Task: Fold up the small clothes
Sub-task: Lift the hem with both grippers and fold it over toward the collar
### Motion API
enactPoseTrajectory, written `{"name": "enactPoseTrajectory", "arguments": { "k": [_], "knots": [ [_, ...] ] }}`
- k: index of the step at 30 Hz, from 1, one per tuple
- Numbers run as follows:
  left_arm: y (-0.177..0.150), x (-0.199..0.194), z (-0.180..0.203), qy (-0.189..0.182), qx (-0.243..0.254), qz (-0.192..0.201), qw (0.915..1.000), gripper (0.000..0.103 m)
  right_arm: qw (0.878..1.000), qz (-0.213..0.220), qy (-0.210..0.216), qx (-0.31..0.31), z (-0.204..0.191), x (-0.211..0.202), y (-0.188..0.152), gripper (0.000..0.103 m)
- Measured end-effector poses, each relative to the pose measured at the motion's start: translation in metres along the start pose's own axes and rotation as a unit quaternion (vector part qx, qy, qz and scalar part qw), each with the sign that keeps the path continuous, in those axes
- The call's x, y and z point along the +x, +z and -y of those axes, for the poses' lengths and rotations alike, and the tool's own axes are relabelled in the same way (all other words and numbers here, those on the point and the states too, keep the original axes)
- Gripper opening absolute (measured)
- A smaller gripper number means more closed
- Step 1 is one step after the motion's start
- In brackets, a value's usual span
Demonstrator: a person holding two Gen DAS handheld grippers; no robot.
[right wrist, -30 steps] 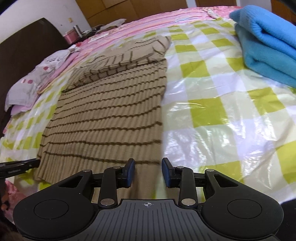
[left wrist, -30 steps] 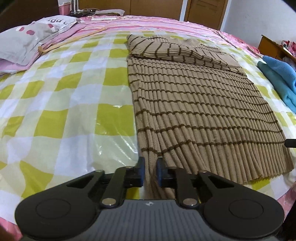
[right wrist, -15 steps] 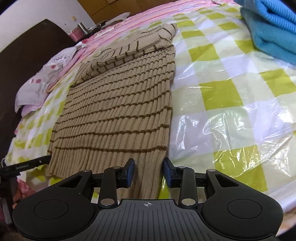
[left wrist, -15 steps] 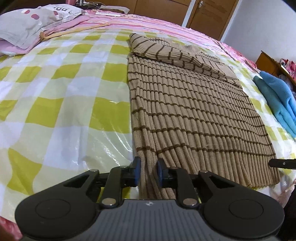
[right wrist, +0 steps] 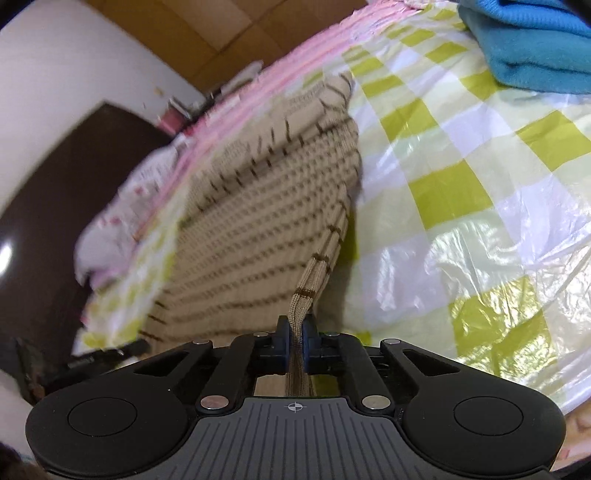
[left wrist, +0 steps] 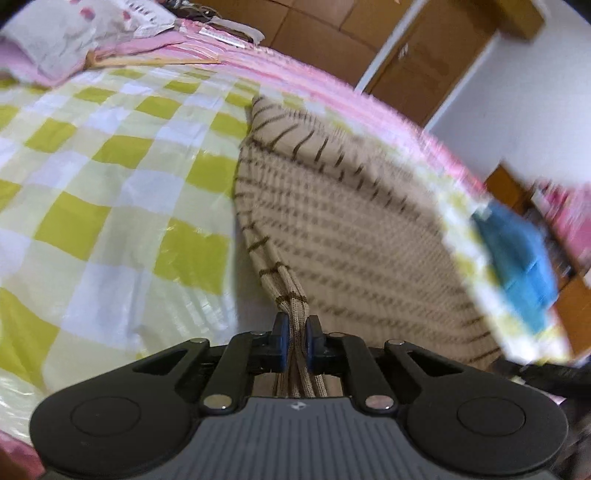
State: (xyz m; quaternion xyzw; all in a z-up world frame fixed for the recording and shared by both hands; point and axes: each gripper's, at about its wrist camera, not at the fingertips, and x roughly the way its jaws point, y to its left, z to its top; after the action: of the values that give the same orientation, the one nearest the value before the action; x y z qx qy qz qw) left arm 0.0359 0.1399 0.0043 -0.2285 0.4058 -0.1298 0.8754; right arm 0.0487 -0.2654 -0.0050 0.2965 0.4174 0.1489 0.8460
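A tan ribbed sweater with thin brown stripes (left wrist: 343,229) lies on the bed, its sleeves folded across the far end. My left gripper (left wrist: 294,338) is shut on the sweater's near left hem corner and holds it lifted off the bed. My right gripper (right wrist: 294,341) is shut on the near right hem corner of the sweater (right wrist: 266,221), also lifted. The near hem hangs taut between the two grippers. Both views are blurred by motion.
The bed has a yellow-green checked plastic cover (left wrist: 92,221). A folded blue garment (right wrist: 532,40) lies to the right of the sweater, also in the left wrist view (left wrist: 517,254). A pillow (left wrist: 66,37) lies at the far left. Wooden wardrobe doors (left wrist: 332,29) stand behind.
Both grippers have closed on the sweater's near hem corners and raised them off the bed; the near part of the sweater now slopes up toward the cameras.
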Motion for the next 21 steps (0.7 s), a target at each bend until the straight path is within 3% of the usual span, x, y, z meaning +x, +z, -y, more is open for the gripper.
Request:
{"name": "enactPoseTrajectory", "arguments": {
  "k": [4, 10, 14, 21],
  "knots": [
    [0.028, 0.002, -0.001, -0.061, -0.044, 0.027, 0.9969, 0.015, 0.997, 0.038, 0.052, 0.044, -0.002, -0.012, 0.023, 0.007],
    [0.089, 0.025, 0.002, -0.135, -0.096, 0.078, 0.9831, 0.015, 0.981, 0.097, 0.132, 0.102, -0.006, -0.004, 0.087, 0.007],
    [0.137, 0.046, 0.005, -0.141, -0.094, 0.109, 0.9795, 0.015, 0.974, 0.129, 0.147, 0.117, -0.005, 0.016, 0.135, 0.007],
    [0.204, 0.100, -0.008, -0.116, -0.100, 0.132, 0.9793, 0.015, 0.970, 0.159, 0.107, 0.149, 0.012, 0.077, 0.211, 0.007]
  ]
}}
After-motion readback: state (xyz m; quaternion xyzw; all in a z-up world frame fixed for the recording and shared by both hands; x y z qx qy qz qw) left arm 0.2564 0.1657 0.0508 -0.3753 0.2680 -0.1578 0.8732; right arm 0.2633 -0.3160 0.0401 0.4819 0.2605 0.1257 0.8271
